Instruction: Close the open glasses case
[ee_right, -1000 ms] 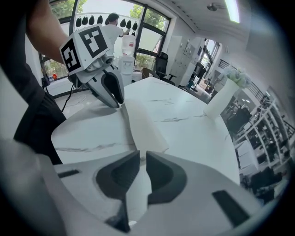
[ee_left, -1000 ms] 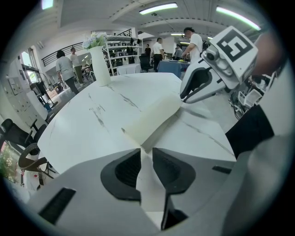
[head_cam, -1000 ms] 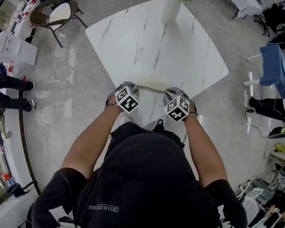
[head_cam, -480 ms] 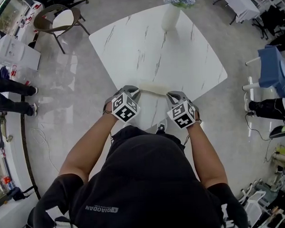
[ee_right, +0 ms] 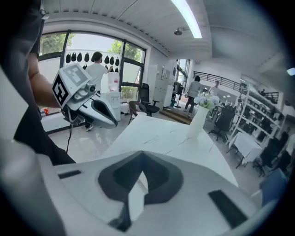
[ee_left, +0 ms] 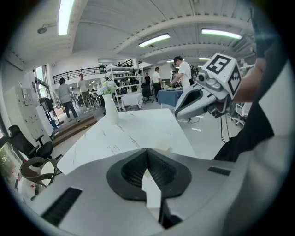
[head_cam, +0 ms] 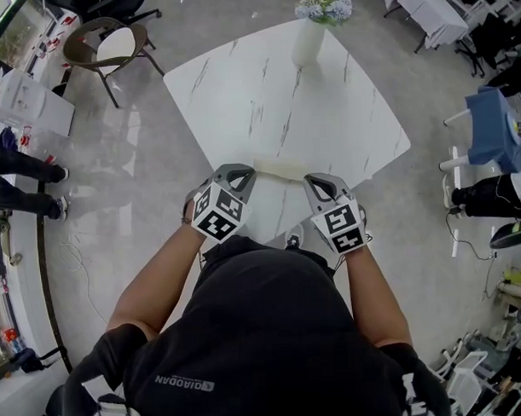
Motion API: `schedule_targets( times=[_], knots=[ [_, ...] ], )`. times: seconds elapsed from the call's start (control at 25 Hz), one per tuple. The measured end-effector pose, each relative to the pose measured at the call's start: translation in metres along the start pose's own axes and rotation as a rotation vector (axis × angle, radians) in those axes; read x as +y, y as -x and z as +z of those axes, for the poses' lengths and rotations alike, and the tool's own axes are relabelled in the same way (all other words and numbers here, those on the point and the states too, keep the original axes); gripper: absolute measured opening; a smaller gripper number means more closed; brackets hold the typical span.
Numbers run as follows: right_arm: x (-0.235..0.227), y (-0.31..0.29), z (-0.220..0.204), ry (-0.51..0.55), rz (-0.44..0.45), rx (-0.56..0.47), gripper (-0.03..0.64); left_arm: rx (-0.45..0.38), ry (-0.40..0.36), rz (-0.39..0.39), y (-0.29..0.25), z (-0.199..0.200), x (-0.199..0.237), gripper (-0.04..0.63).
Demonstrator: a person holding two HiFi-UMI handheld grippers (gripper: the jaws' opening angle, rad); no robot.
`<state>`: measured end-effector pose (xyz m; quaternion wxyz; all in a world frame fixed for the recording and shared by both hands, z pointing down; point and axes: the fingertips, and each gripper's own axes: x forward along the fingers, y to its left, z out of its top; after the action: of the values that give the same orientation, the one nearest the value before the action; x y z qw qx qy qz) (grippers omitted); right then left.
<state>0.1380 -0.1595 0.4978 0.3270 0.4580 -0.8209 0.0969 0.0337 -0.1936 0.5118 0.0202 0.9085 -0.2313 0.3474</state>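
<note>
A cream glasses case (head_cam: 280, 166) lies as a long flat strip near the front edge of the white marble table (head_cam: 325, 115); whether its lid is up I cannot tell. My left gripper (head_cam: 235, 172) hovers just off the case's left end, jaws shut and empty. My right gripper (head_cam: 320, 184) hangs just off its right end, also shut and empty. In the left gripper view the shut jaws (ee_left: 147, 150) point over the table, with a sliver of the case (ee_left: 164, 149) past them. The right gripper view shows its jaws (ee_right: 141, 153) closed too.
A white vase with flowers (head_cam: 311, 32) stands at the table's far edge. A brown chair (head_cam: 101, 45) sits at the far left and a blue chair (head_cam: 499, 125) at the right. People stand about on the glossy floor, at the left edge (head_cam: 20, 173) too.
Both grippers have drawn back from the ends of the case toward the person and risen. The case stays put on the table.
</note>
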Motion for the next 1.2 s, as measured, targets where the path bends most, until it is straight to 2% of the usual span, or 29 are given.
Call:
schedule_targets(
  times=[0.12, 0.32, 0.4, 0.64, 0.92, 1.2],
  knots=[
    [-0.001, 0.014, 0.012, -0.073, 0.006, -0.066, 0.003, -0.053, 0.044, 0.0, 0.013, 0.013, 0.001, 0.005],
    [-0.002, 0.036, 0.036, -0.203, 0.021, -0.204, 0.003, -0.158, 0.184, 0.023, 0.036, 0.033, 0.01, 0.005],
    [-0.007, 0.046, 0.044, -0.266, 0.016, -0.264, 0.003, -0.195, 0.215, 0.018, 0.044, 0.042, 0.011, 0.003],
    [-0.018, 0.065, 0.051, -0.398, 0.009, -0.347, 0.002, -0.259, 0.23, -0.008, 0.063, 0.065, 0.008, 0.003],
    [-0.014, 0.068, 0.051, -0.413, 0.015, -0.357, 0.002, -0.291, 0.282, 0.005, 0.073, 0.072, 0.018, 0.003],
    [-0.013, 0.065, 0.05, -0.418, 0.02, -0.35, 0.002, -0.28, 0.256, 0.019, 0.071, 0.074, 0.018, 0.004]
  ],
)
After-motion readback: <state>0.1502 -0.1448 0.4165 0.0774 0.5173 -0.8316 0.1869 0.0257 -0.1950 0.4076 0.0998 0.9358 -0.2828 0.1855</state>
